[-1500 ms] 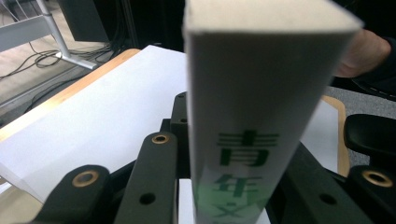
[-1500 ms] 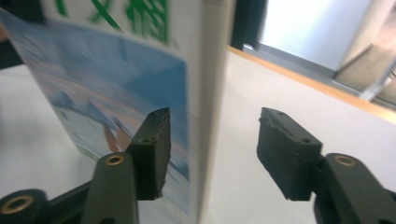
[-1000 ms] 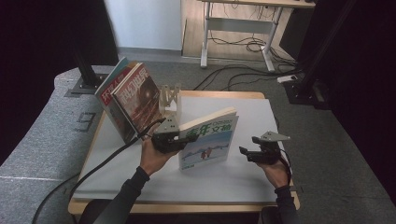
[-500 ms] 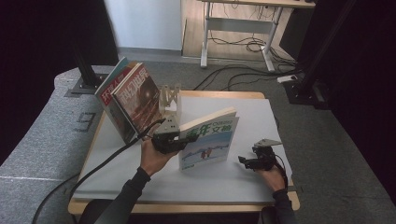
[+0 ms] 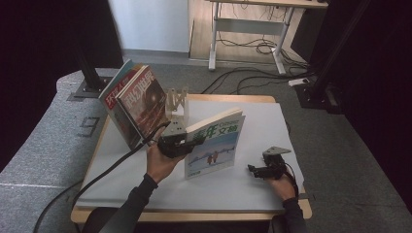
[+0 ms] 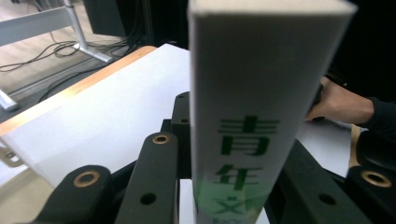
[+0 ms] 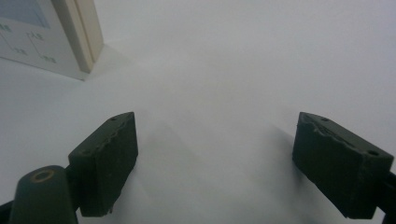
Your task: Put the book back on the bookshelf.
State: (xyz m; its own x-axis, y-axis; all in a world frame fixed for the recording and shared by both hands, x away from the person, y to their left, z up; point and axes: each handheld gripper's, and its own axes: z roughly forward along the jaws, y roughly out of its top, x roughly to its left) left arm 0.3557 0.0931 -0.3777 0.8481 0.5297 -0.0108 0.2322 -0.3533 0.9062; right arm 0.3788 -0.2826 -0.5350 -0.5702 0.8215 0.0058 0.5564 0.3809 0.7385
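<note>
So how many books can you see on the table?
3, maybe more hidden behind. One book stands mid-table, held by the left gripper. Two books lean together at the table's far left.

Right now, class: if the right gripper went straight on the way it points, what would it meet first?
Probably the white table sheet; the right gripper stands open above it, the book off to one side.

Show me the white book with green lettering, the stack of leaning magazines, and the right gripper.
white book with green lettering [image 5: 214, 145], high view, front cover.
leaning magazines [image 5: 141, 104], high view, front cover.
right gripper [image 5: 251, 169], high view, between fingertips.
</note>
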